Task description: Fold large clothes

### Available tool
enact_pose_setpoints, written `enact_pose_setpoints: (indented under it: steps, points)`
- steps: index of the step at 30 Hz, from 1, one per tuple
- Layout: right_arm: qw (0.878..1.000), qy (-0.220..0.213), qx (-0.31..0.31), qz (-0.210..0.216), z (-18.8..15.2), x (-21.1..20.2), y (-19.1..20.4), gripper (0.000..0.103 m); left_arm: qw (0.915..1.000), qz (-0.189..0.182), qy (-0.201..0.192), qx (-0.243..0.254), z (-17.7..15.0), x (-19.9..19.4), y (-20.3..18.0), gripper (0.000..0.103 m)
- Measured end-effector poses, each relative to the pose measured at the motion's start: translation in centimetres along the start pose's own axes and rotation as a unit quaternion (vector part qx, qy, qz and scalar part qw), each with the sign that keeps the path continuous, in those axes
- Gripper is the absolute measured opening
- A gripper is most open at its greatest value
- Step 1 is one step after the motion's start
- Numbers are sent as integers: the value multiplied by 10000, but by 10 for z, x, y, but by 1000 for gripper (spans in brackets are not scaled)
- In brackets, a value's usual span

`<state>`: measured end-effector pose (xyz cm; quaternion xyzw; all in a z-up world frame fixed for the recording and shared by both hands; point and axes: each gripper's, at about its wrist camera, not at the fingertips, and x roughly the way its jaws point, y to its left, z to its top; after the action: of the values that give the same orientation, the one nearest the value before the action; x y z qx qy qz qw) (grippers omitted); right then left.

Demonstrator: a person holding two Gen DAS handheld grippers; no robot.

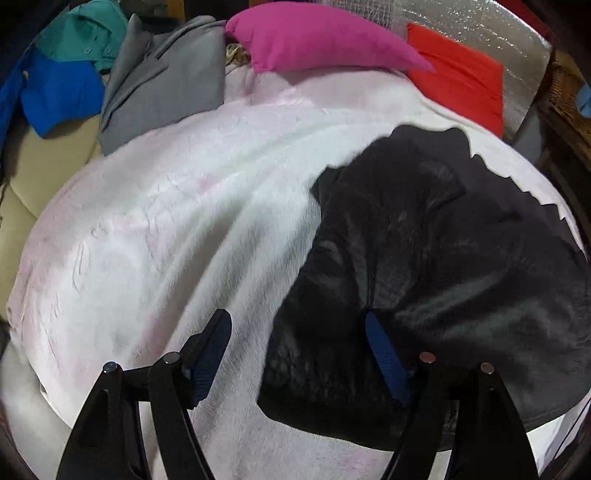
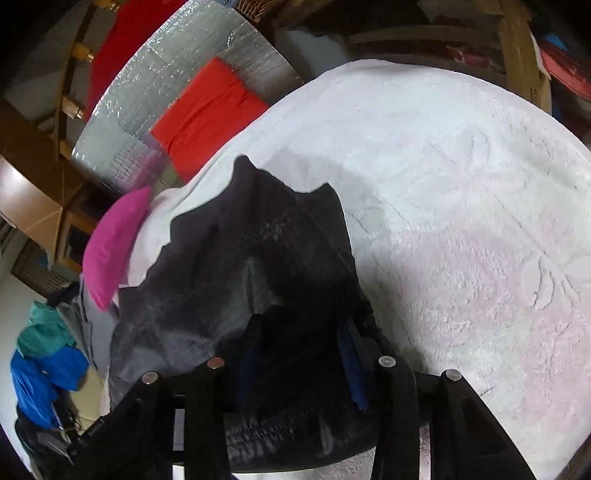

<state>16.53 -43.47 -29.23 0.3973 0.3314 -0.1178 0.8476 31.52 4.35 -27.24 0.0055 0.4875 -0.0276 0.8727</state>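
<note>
tools (image 1: 297, 349) (image 2: 301, 341) spread over black garment (image 1: 424, 280) (image 2: 236, 280).

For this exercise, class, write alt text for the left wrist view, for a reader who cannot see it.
The open left hand-held gripper hovers at the edge of a crumpled black garment lying on a white fleecy blanket. Behind lie a magenta cushion, a red cloth and grey, blue and teal clothes.

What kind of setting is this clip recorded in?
Probably a home living room or bedroom: a white blanket spread as a folding surface, cushions behind it, a pile of clothes, and wooden furniture.
</note>
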Motion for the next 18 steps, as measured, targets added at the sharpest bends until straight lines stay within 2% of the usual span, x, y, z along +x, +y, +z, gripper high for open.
enact_pose_setpoints:
  steps: [2,4,7,10,13,14,16,18]
  points:
    - [9995,-242,-161,99,16,-12,12,46,9990,250,-201,314,14,-10,-5,76]
    - [9988,-360,-244,243,31,-16,25,46,9974,245,-444,519,32,-18,-14,77]
    - [9984,-292,-470,113,56,10,48,48,9952,238,-542,775,66,-15,-39,77]
    - [9990,-42,-435,-27,73,50,60,48,9934,498,-158,1019,95,21,-69,77]
    - [9981,212,-447,-377,79,93,64,49,9903,752,536,1042,107,74,-85,80]
    - [9969,262,-498,-552,78,106,64,49,9906,797,641,913,109,86,-83,82]
    - [9948,274,-662,-720,80,117,64,49,9938,770,564,572,110,91,-75,94]
    - [9943,300,-678,-770,84,118,66,50,9950,664,613,435,111,90,-68,94]
